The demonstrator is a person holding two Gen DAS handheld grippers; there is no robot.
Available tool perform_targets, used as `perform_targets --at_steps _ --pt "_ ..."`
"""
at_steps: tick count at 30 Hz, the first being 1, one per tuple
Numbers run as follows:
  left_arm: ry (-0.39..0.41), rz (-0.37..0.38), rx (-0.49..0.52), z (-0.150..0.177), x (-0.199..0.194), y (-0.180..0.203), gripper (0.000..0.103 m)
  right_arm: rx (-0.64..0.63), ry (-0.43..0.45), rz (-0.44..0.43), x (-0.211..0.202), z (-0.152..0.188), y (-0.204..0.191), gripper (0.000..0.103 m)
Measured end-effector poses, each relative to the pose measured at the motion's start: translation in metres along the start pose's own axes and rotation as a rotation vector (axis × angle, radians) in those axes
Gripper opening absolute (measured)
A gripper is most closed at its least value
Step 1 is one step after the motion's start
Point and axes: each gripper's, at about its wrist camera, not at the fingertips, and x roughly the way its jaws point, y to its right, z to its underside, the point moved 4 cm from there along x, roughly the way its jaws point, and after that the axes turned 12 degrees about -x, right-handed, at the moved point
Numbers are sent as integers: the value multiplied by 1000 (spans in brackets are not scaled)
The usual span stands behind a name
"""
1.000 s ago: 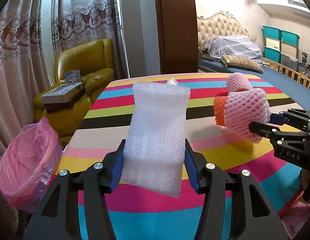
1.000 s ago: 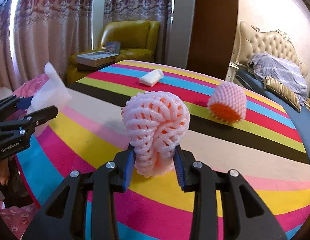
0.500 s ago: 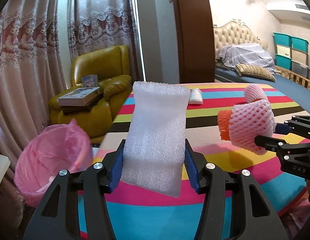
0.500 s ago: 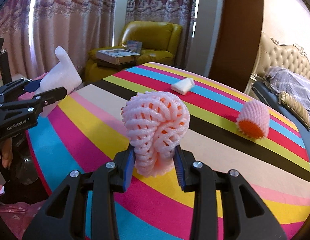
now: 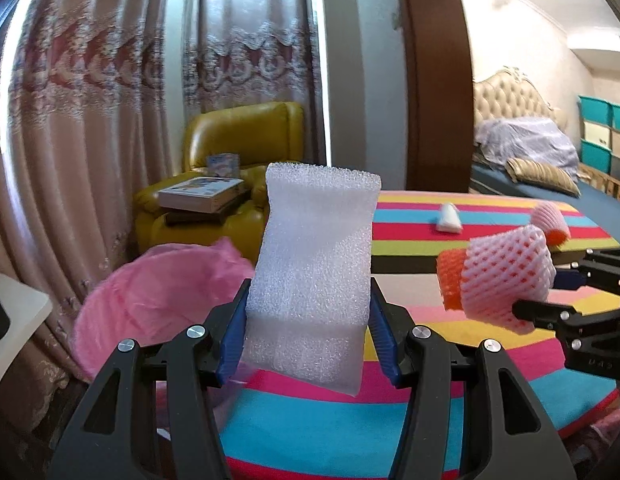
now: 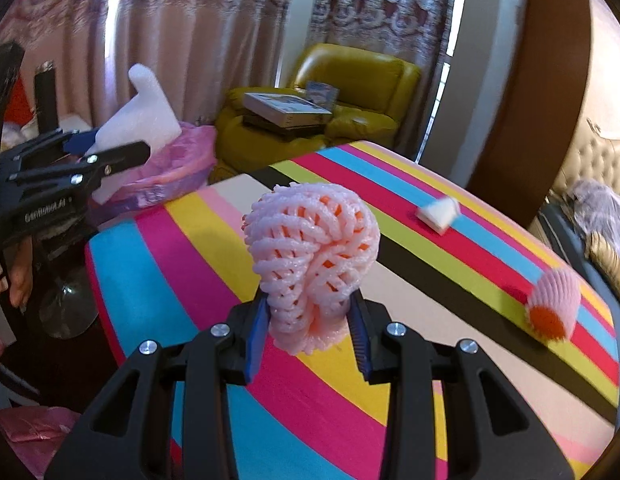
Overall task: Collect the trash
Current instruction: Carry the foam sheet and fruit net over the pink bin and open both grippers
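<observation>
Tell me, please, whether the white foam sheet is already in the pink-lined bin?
Not yet. The white foam sheet is clamped upright in the left tongs, with the pink-lined bin behind it.

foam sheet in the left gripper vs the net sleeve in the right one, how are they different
The white foam sheet is flat, solid and upright; the pink net sleeve is an open mesh curled into a roll with orange showing inside. Both are clamped in shut grippers, left gripper and right gripper, off the table.
</observation>
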Motion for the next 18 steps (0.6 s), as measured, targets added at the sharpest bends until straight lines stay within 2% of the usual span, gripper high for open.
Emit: perform_targets --at_steps 12,18 --pt "45 -132 -128 -18 -18 -91 50 -121 59 -73 16 -68 -43 35" --pt "34 -185 -172 -19 -13 -128 51 -145 100 -122 28 -111 -64 36"
